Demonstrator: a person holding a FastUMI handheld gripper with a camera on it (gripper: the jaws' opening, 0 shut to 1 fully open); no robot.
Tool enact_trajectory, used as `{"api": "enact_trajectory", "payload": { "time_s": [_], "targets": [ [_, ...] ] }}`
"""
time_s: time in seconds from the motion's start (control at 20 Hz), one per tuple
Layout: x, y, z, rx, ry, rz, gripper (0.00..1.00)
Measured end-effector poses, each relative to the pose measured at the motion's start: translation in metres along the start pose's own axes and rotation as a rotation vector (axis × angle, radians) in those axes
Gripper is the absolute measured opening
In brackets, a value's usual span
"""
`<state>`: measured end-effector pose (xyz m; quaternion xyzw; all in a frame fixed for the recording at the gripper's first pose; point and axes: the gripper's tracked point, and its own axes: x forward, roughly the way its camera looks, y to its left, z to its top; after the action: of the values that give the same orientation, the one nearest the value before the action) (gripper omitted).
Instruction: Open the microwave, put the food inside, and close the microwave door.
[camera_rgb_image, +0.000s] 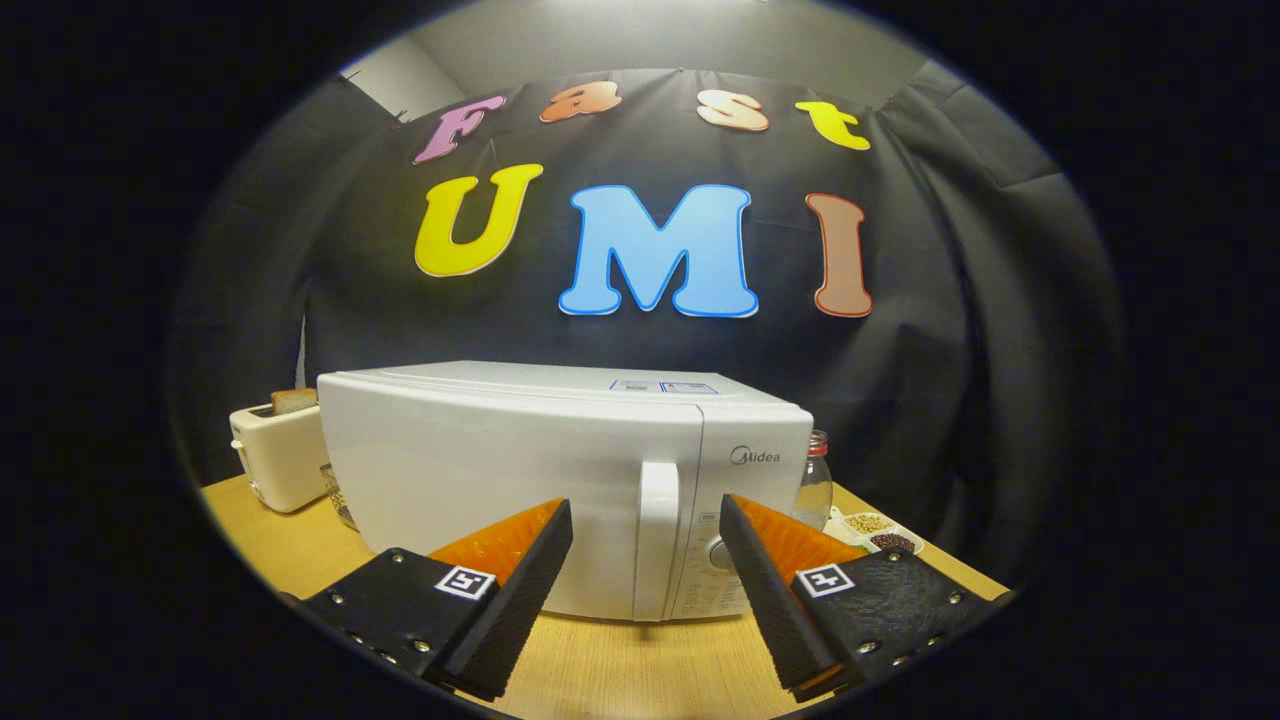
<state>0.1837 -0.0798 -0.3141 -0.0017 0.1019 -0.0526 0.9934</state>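
The table carries the microwave, door shut, dead ahead at 12 o'clock. Its handle stands between the gripper fingers, which are spread apart, touching nothing. A toaster sits at 10 o'clock; a bottle at 2 o'clock.

Glossy plastic microwave on a smooth wood-grain table.

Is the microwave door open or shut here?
Shut. The door lies flush with the microwave front, handle upright. The gripper has its jaws open, apart on either side of the handle, not touching it.
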Motion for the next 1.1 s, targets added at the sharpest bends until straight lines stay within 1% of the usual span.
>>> {"api": "enact_trajectory", "payload": {
  "time_s": [0.05, 0.15, 0.25, 0.35, 0.4, 0.45, 0.5, 0.55, 0.7, 0.75, 0.85, 0.95, 1.1],
  "targets": [
    [0.006, -0.001, -0.005, 0.002, 0.001, -0.005, 0.94],
    [0.016, -0.002, -0.015, 0.018, 0.016, -0.005, 0.88],
    [0.024, -0.001, -0.023, 0.042, 0.030, 0.003, 0.84],
    [0.029, 0.003, -0.027, 0.058, 0.031, 0.022, 0.71],
    [0.033, -0.002, -0.030, 0.051, 0.027, 0.010, 0.68],
    [0.033, -0.003, -0.031, 0.052, 0.026, 0.010, 0.51],
    [0.040, -0.001, -0.034, 0.065, 0.031, 0.012, 0.40],
    [0.035, 0.000, -0.030, 0.080, 0.030, 0.026, 0.29],
    [0.035, 0.002, -0.032, 0.079, 0.042, 0.044, 0.27],
    [0.035, 0.001, -0.033, 0.078, 0.051, 0.054, 0.19],
    [0.033, 0.001, -0.034, 0.110, 0.062, 0.079, 0.19],
    [0.032, 0.001, -0.034, 0.126, 0.068, 0.087, 0.11],
    [0.032, 0.002, -0.034, 0.130, 0.077, 0.091, 0.11]
  ]
}}
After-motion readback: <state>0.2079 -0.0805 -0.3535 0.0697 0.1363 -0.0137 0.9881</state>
